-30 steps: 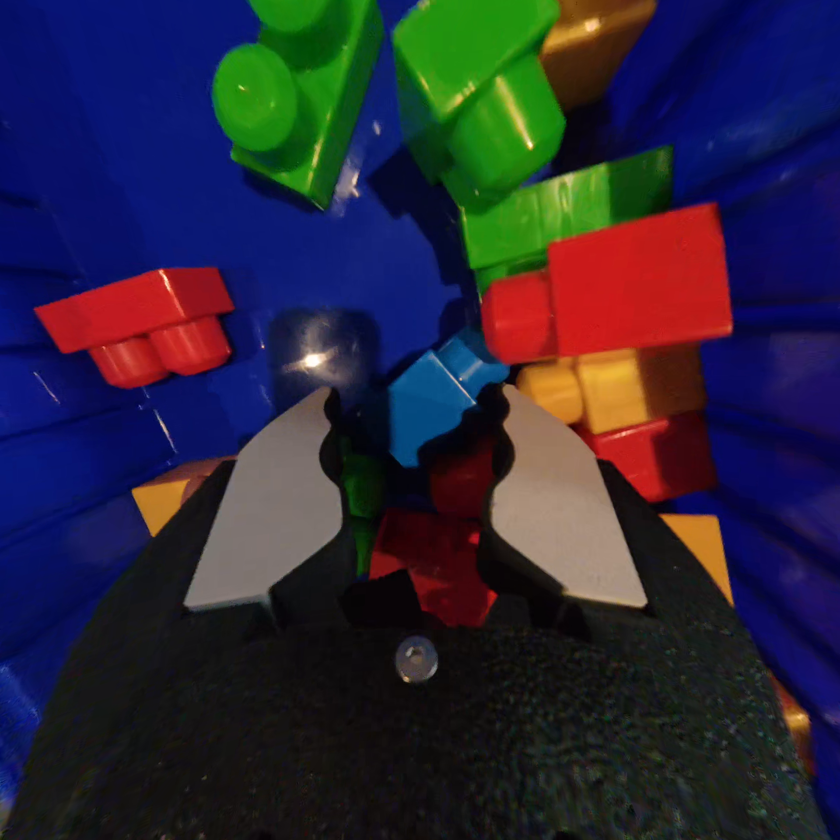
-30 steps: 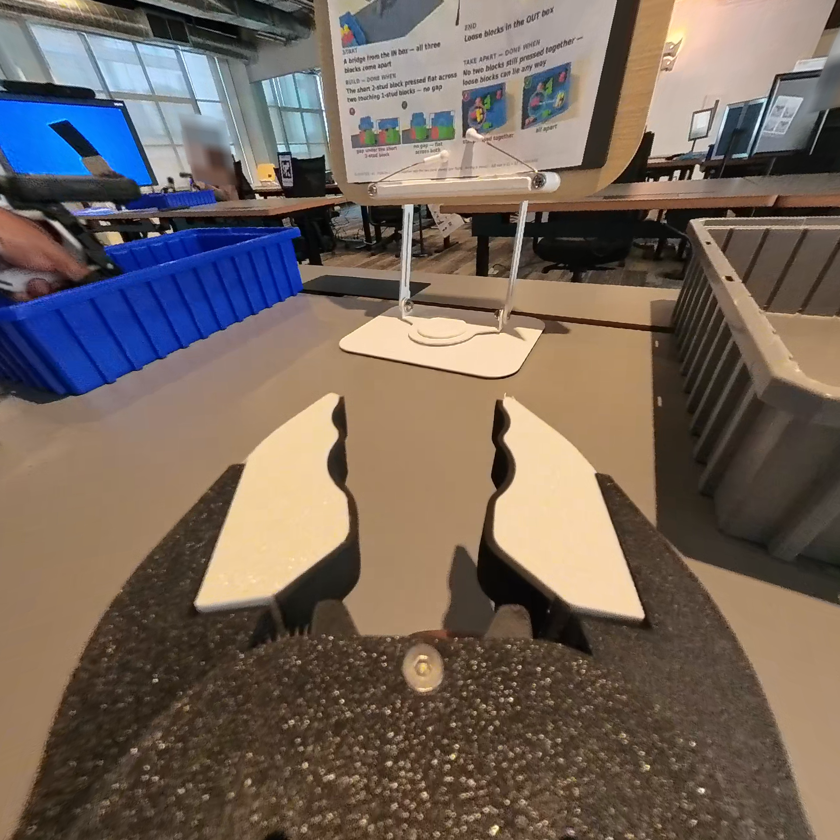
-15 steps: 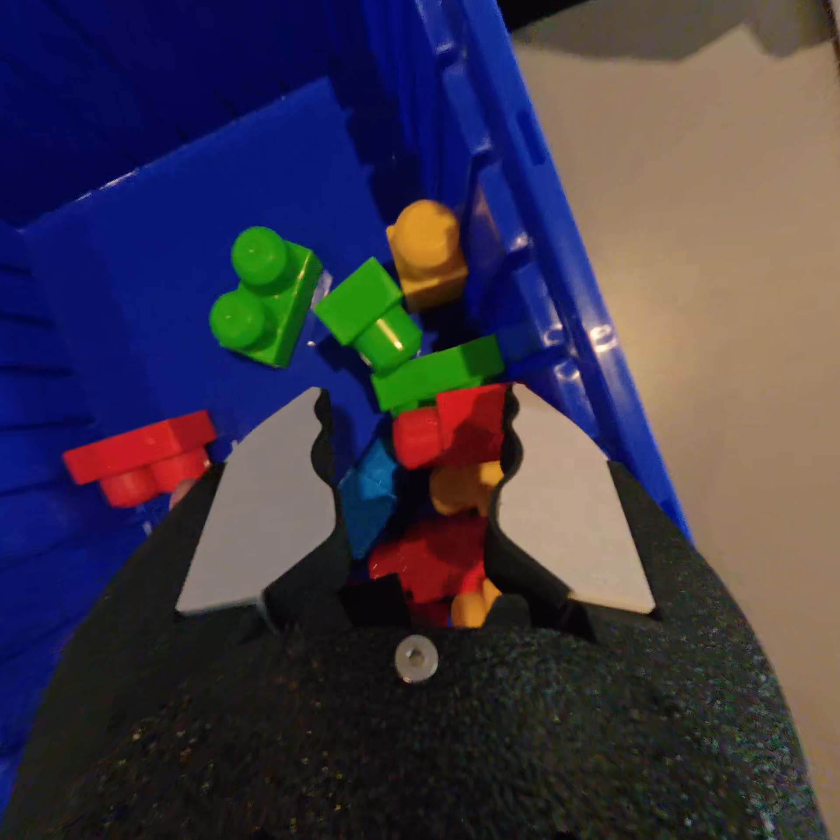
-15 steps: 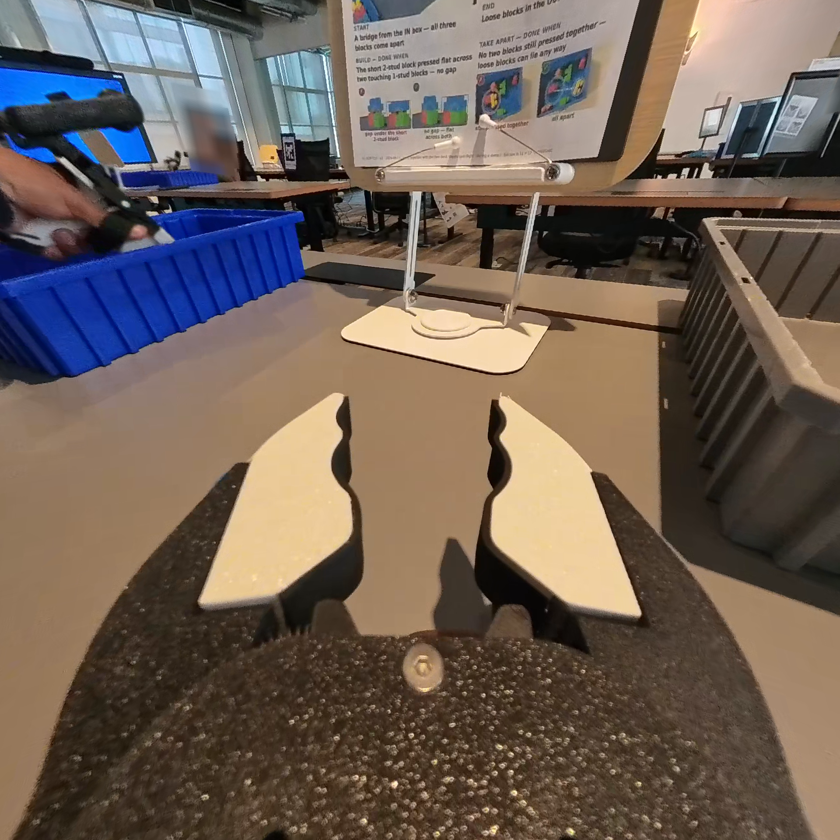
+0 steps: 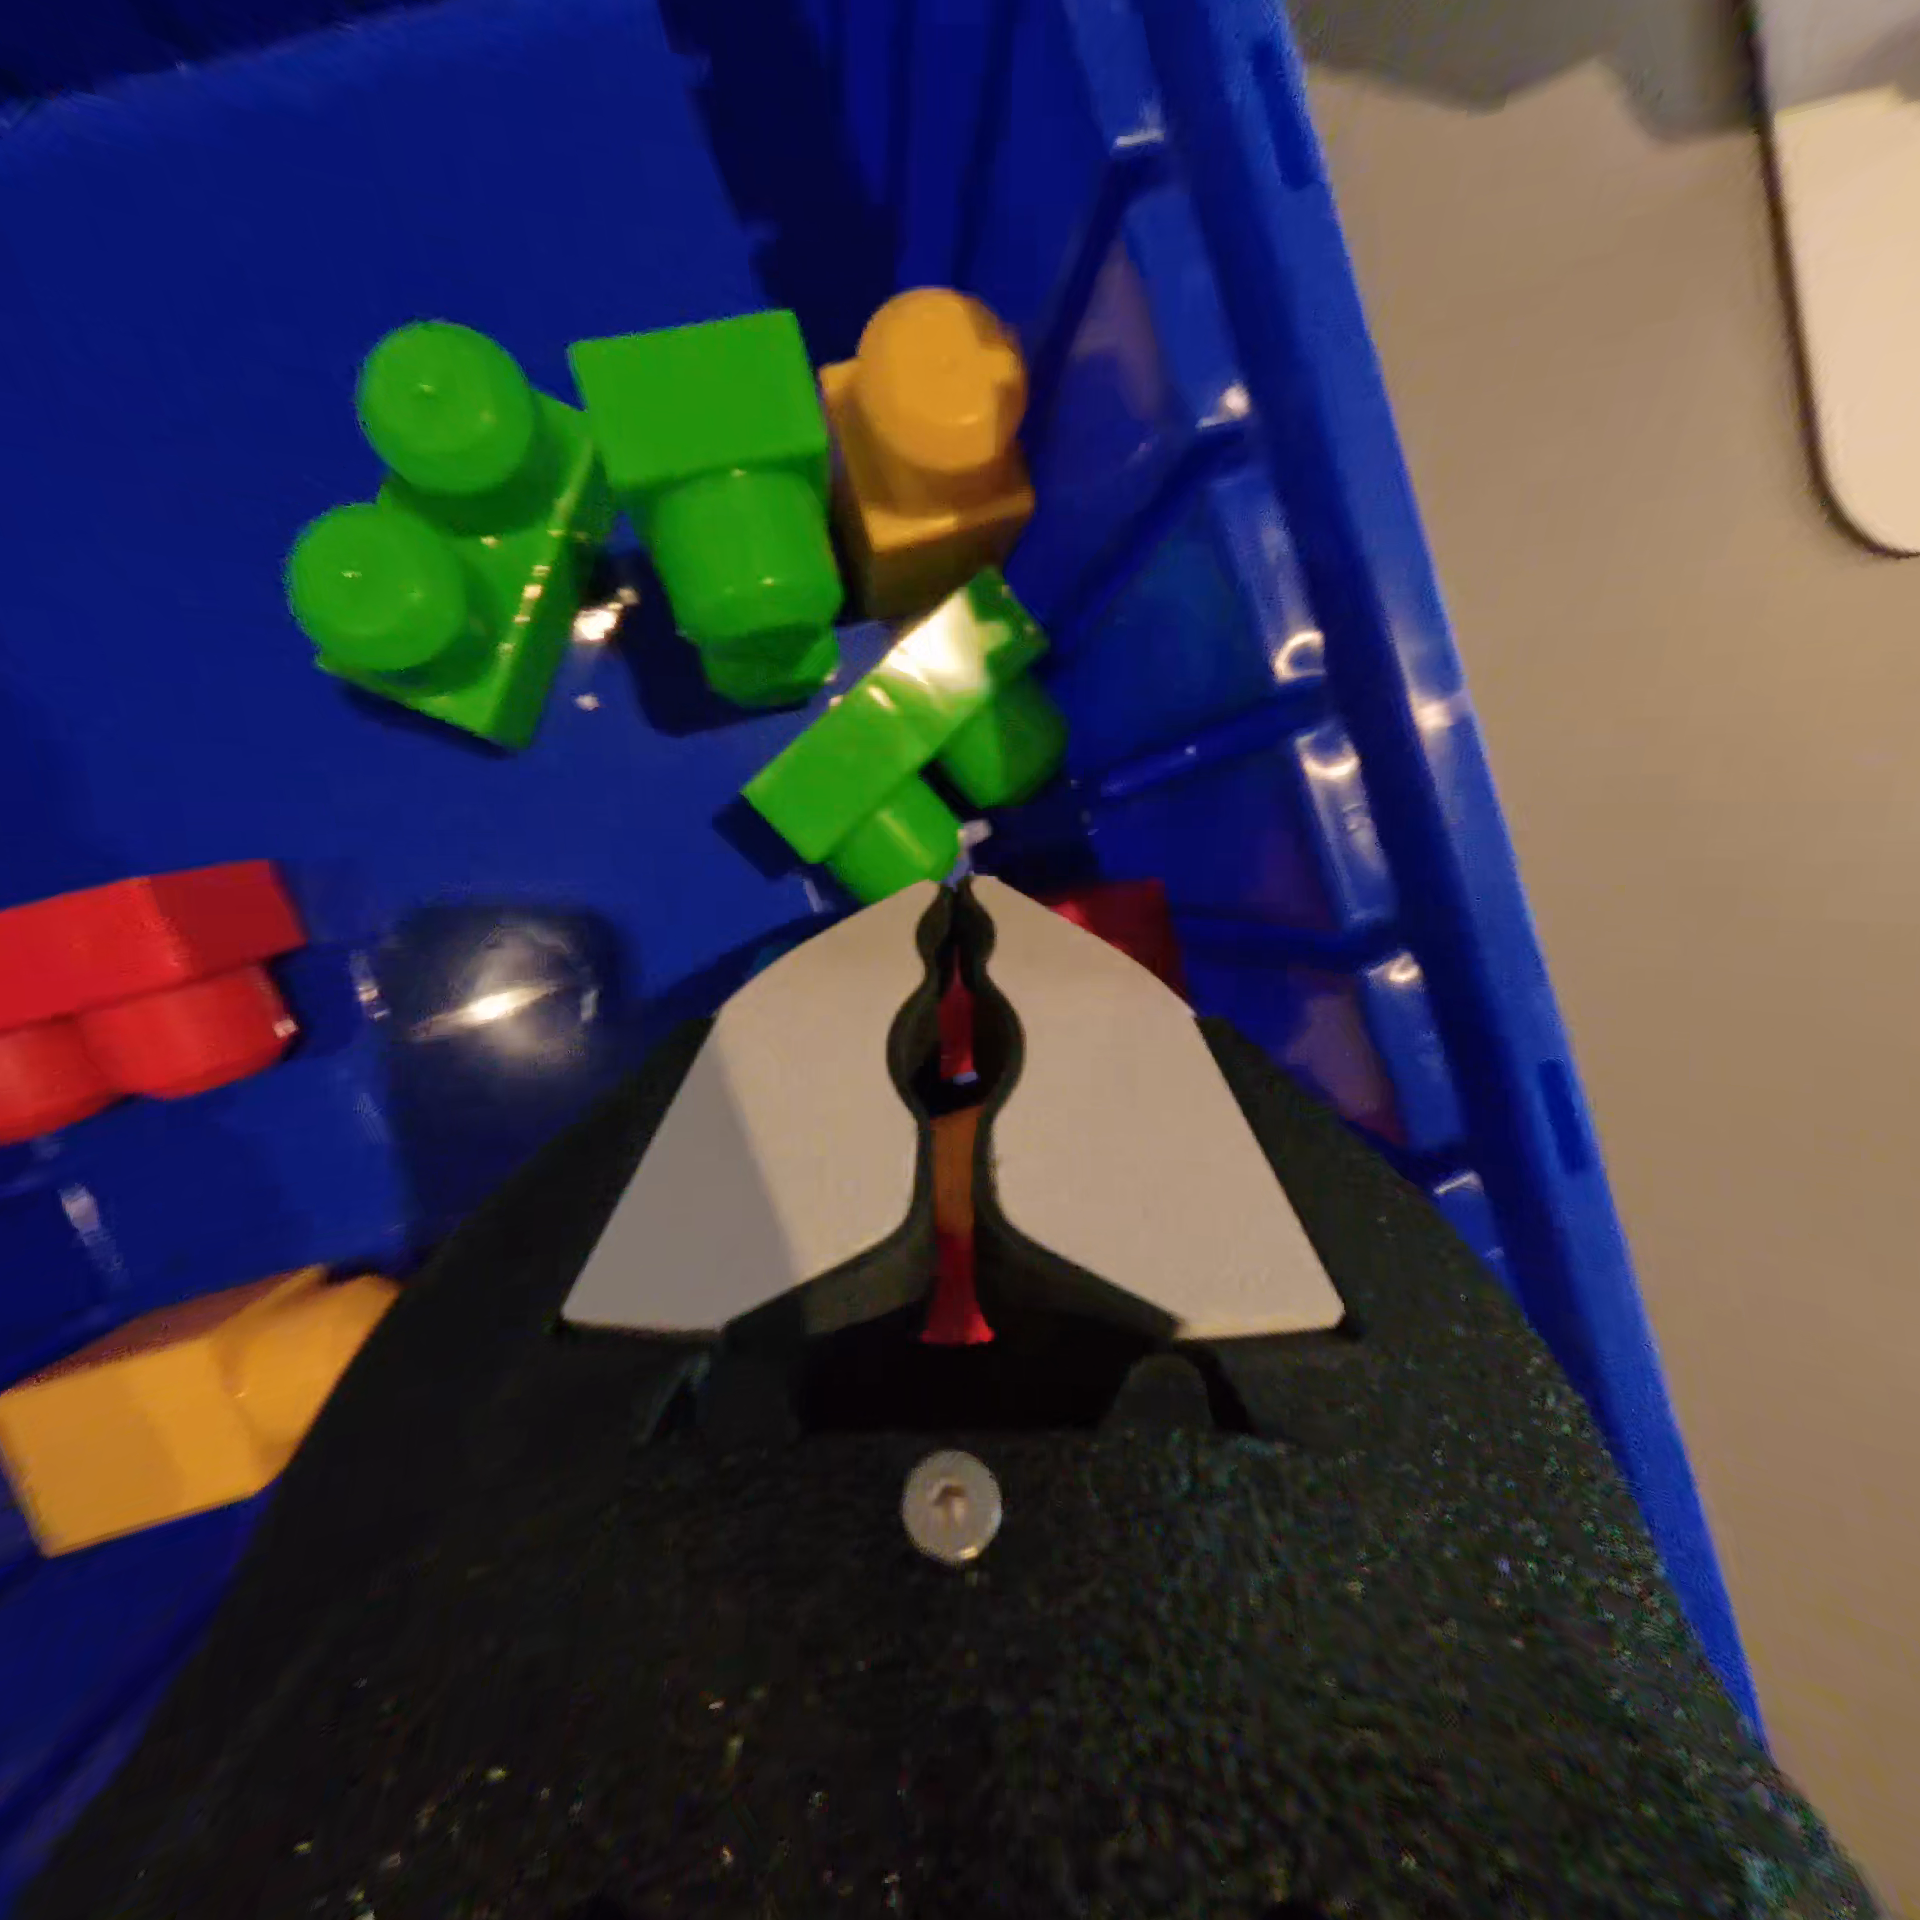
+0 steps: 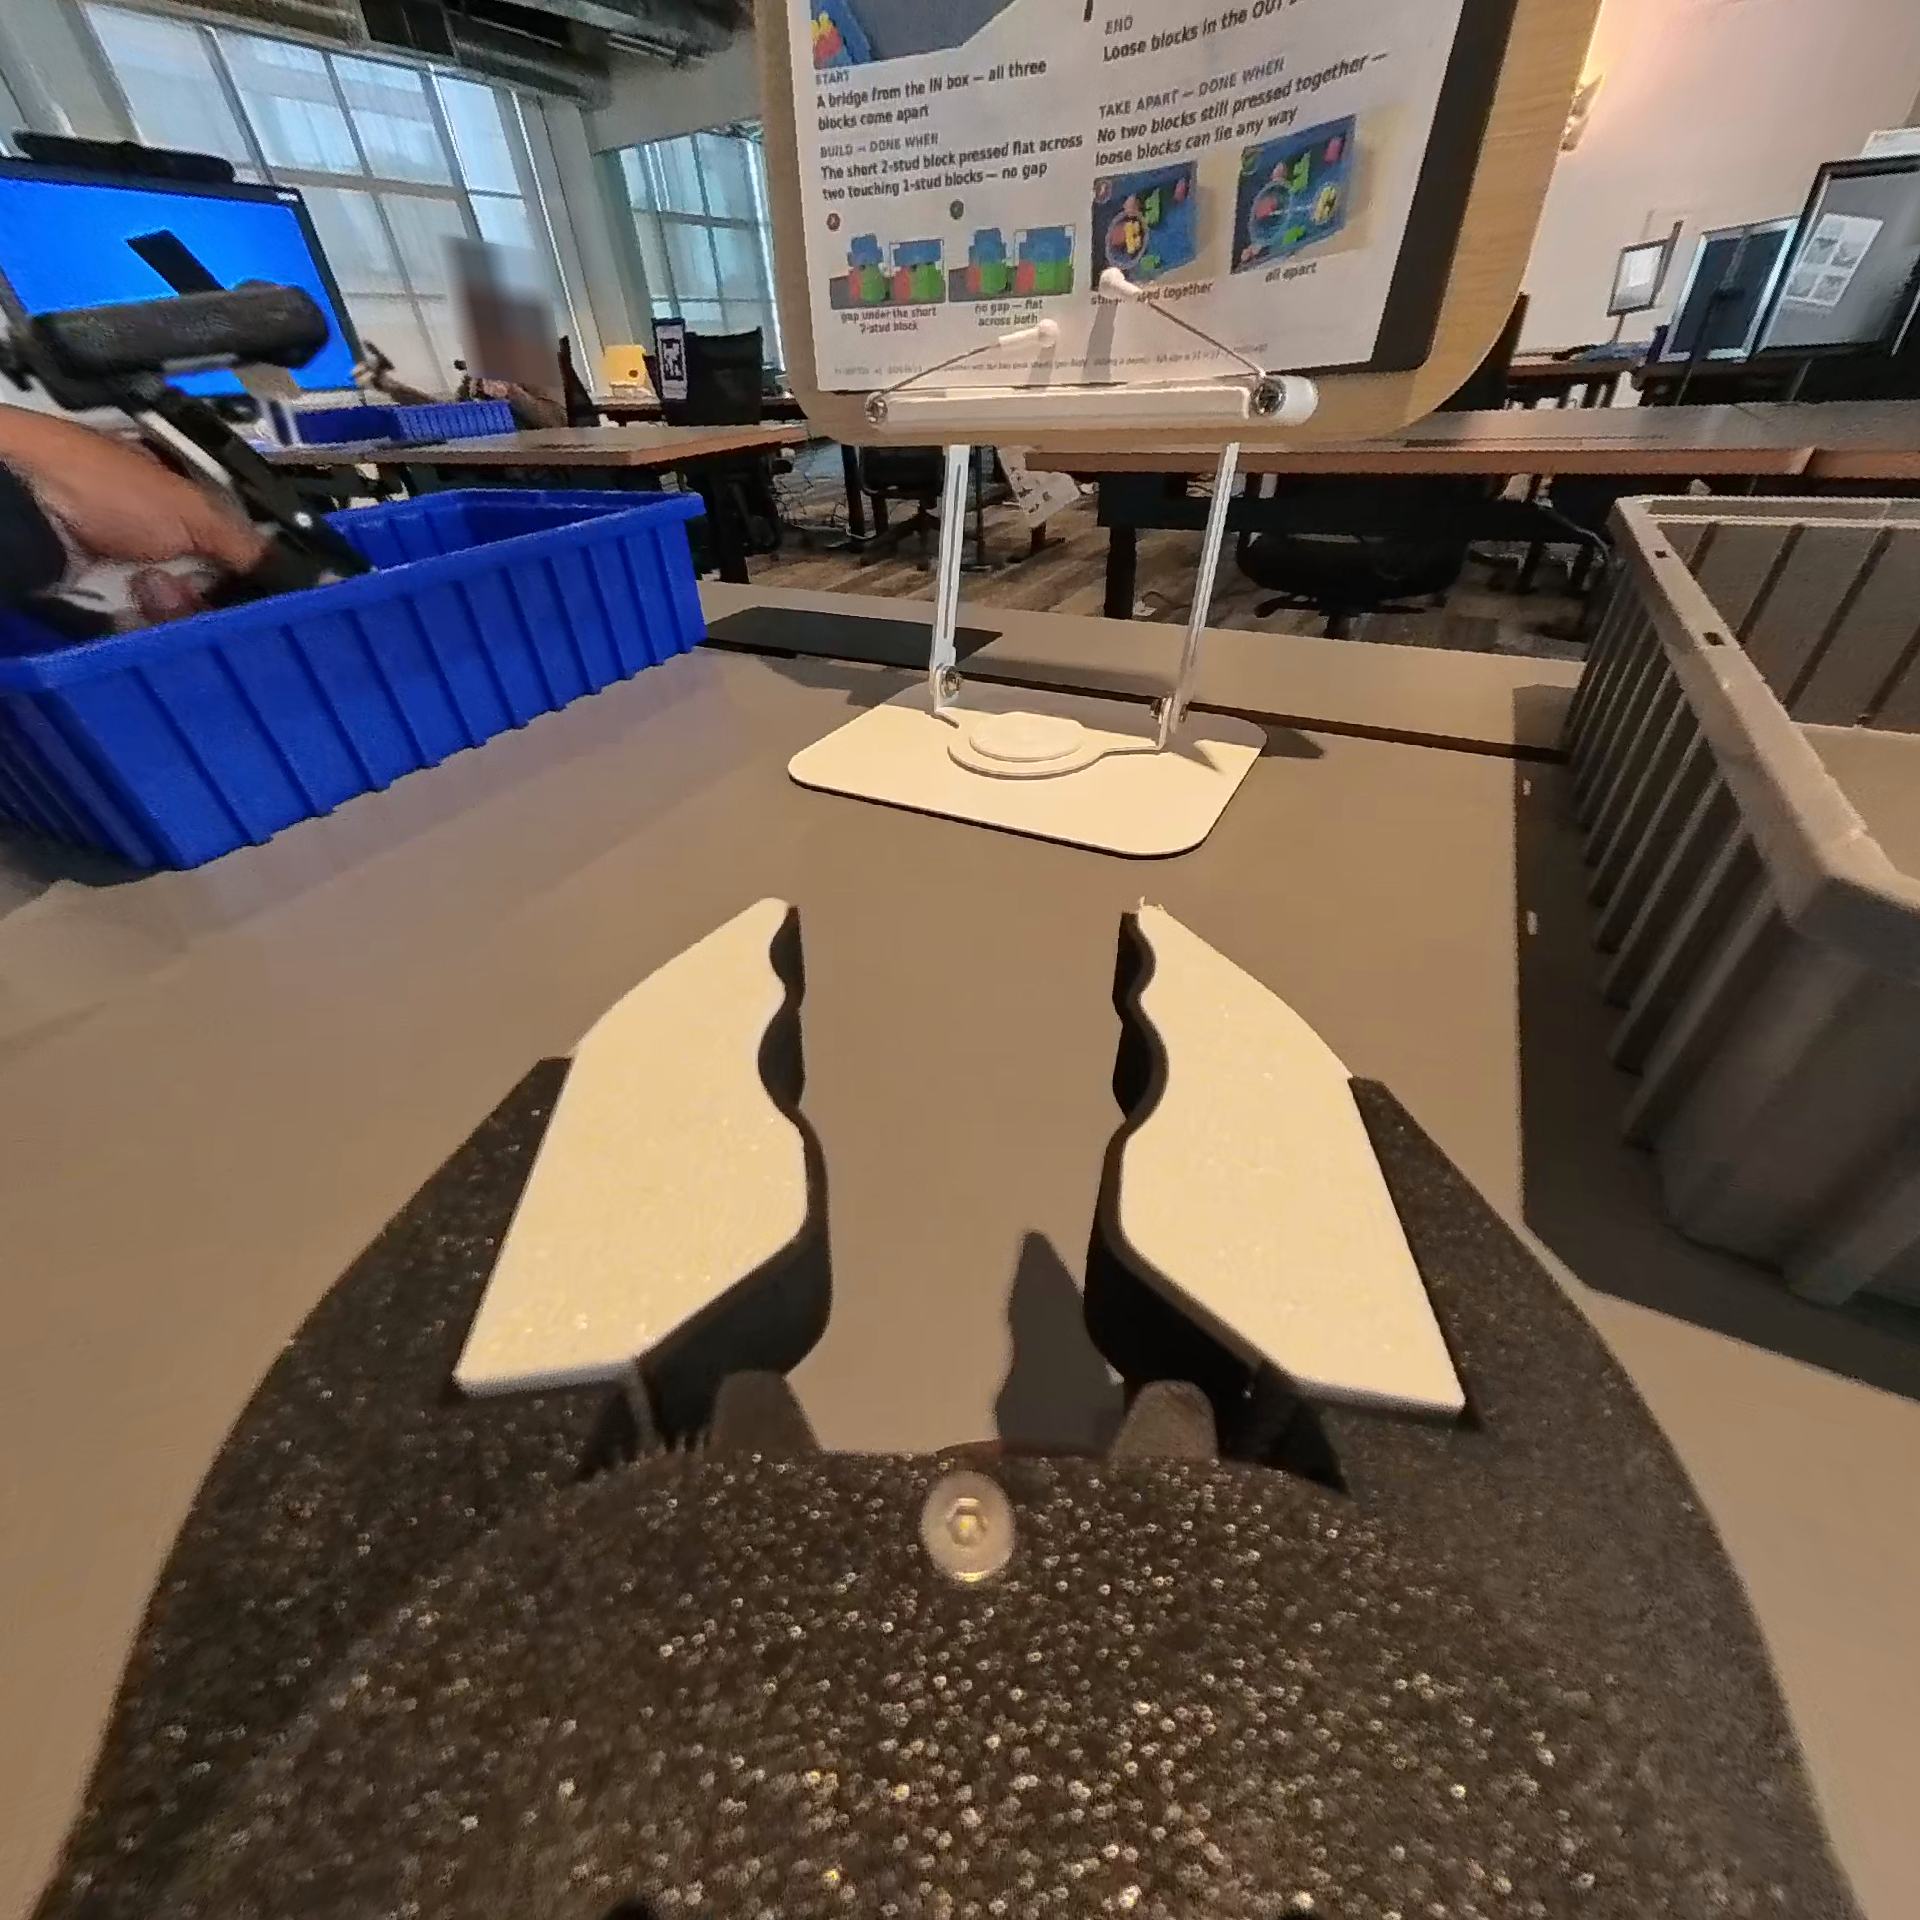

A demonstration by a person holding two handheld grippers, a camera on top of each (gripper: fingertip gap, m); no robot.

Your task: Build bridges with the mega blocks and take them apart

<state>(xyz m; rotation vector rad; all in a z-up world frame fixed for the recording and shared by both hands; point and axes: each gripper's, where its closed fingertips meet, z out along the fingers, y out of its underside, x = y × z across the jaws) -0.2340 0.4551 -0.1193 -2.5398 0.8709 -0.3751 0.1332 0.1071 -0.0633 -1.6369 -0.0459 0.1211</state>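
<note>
In the left wrist view my left gripper (image 5: 956, 896) is shut, its tips touching, inside the blue bin (image 5: 1299, 520). Red and orange blocks show through the slit between the fingers; they look to lie below, not pinched. A tilted green two-stud block (image 5: 894, 727) lies just beyond the tips, and a red block (image 5: 1117, 925) peeks out behind the right finger. Farther off lie a green two-stud block (image 5: 447, 540), a green one-stud block (image 5: 717, 468) and a yellow-brown one-stud block (image 5: 925, 447). My right gripper (image 6: 961, 914) is open and empty over the grey table.
A red two-stud block (image 5: 135, 977) and a yellow block (image 5: 156, 1403) lie at the bin's left. In the right wrist view the blue bin (image 6: 364, 686) is far left with the hand-held left gripper (image 6: 208, 499) in it. An instruction board on a white stand (image 6: 1029, 769) is ahead. A grey bin (image 6: 1766, 831) is at the right. The tips of one gripper are about 50 centimeters away from the tips of the other.
My left gripper rose from deep among the blocks and closed from open to shut. The green two-stud block near its tips has turned. My right gripper stayed open and nearly still.
</note>
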